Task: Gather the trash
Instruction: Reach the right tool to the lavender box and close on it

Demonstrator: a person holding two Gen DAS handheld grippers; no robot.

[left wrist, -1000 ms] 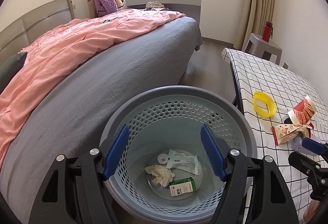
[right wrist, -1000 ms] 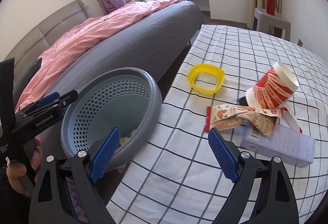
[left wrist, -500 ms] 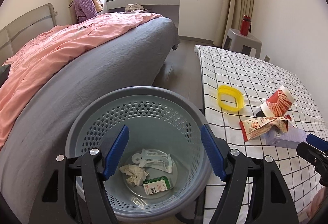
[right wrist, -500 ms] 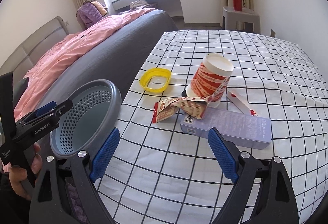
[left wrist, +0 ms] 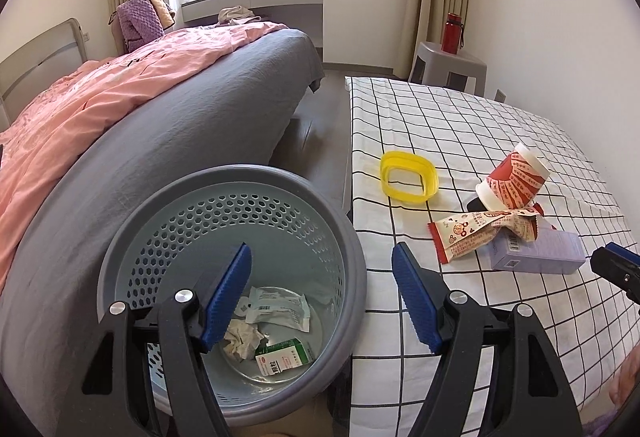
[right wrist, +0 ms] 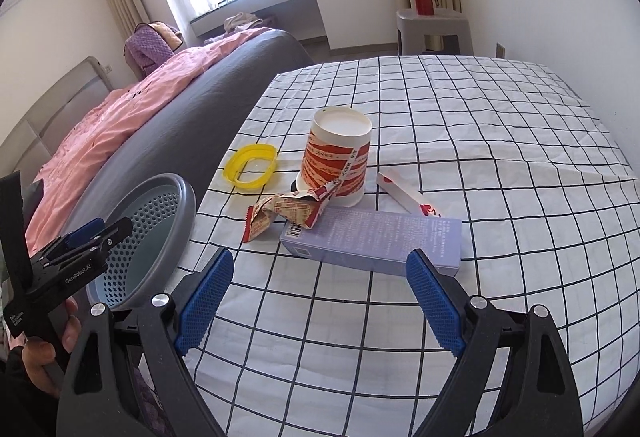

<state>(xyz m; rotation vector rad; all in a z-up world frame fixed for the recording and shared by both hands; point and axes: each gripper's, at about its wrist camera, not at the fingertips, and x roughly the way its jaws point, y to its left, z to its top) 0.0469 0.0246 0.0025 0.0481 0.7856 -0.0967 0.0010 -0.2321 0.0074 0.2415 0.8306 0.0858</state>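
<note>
Trash on the checked table point(right wrist: 480, 125), bin point(left wrist: 352, 249) beside it.
Both grippers, left point(left wrist: 322, 293) and right point(right wrist: 320, 301), gape wide, empty; the wrapper point(right wrist: 280, 215) partly hides the purple box point(right wrist: 376, 241) and cup point(right wrist: 340, 157).

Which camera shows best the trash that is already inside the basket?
The left wrist view: it looks down into the basket, showing a crumpled tissue, a white wrapper and a green carton. The right wrist view shows only its rim and perforated wall.
</note>
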